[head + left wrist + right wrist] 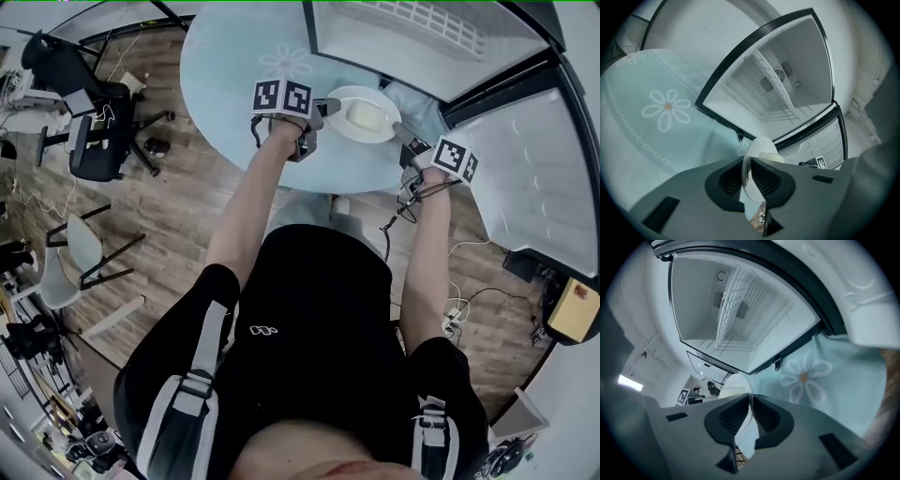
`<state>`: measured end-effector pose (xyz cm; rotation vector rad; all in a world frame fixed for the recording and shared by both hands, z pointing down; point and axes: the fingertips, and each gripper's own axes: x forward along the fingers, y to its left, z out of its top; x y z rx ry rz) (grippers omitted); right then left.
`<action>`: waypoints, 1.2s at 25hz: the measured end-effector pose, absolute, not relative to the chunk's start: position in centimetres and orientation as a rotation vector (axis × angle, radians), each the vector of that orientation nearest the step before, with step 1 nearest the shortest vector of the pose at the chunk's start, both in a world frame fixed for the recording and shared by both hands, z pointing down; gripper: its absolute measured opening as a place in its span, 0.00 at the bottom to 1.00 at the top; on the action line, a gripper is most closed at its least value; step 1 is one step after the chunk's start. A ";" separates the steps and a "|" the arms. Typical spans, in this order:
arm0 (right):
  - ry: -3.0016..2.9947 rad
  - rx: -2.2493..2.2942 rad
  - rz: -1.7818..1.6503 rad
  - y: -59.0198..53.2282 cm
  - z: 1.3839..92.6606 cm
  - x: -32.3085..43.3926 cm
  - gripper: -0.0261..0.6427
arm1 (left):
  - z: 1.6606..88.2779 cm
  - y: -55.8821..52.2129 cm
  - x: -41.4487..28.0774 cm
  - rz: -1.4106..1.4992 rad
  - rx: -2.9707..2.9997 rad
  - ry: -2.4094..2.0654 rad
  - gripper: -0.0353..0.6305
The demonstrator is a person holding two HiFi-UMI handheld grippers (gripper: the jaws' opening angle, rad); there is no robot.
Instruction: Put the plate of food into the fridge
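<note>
A white plate point(349, 127) carrying a pale block of food point(364, 114) hangs over the near edge of the round table point(234, 66). My left gripper point(328, 106) is shut on the plate's left rim, and my right gripper point(401, 132) is shut on its right rim. In the left gripper view the plate point(761, 149) stands edge-on between the jaws of the left gripper point(749, 177), with the food point(776, 159) just past it. In the right gripper view the thin rim of the plate point(737, 384) is pinched by the right gripper point(751, 417). The open fridge point(422, 42) lies just beyond the plate.
The fridge's white inside, with its wire shelf point(780, 96), faces me, and its open door point(534, 169) swings to the right. A pale blue flowered cloth point(665, 108) covers the table. A black office chair point(94, 122) and white chairs point(70, 262) stand on the wooden floor at left.
</note>
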<state>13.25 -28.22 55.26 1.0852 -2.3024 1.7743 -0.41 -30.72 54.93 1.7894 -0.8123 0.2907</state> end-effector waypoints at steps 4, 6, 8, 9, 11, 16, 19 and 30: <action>-2.289 1.136 1.759 -29.6 54.6 14.0 0.09 | 54.2 -32.4 0.4 0.277 1.805 -0.820 0.11; -2.281 1.177 1.753 -29.9 54.3 15.4 0.09 | 54.0 -32.9 1.8 0.269 1.819 -0.820 0.11; -2.267 1.224 1.752 -31.0 54.1 16.2 0.09 | 53.9 -34.4 2.6 0.255 1.825 -0.819 0.11; -2.255 1.243 1.755 -31.6 54.2 16.3 0.09 | 54.0 -35.1 2.7 0.248 1.822 -0.818 0.11; -2.232 1.273 1.758 -33.0 54.5 16.4 0.09 | 54.3 -36.8 2.7 0.239 1.818 -0.821 0.12; -2.197 1.353 1.692 -36.8 54.7 16.6 0.10 | 54.4 -40.4 2.8 0.202 1.820 -0.852 0.12; -2.175 1.387 1.634 -38.5 54.8 16.4 0.10 | 54.6 -41.9 2.5 0.163 1.813 -0.877 0.12; -2.098 1.495 1.549 -43.0 56.0 17.4 0.11 | 56.1 -46.5 3.3 0.126 1.802 -0.973 0.13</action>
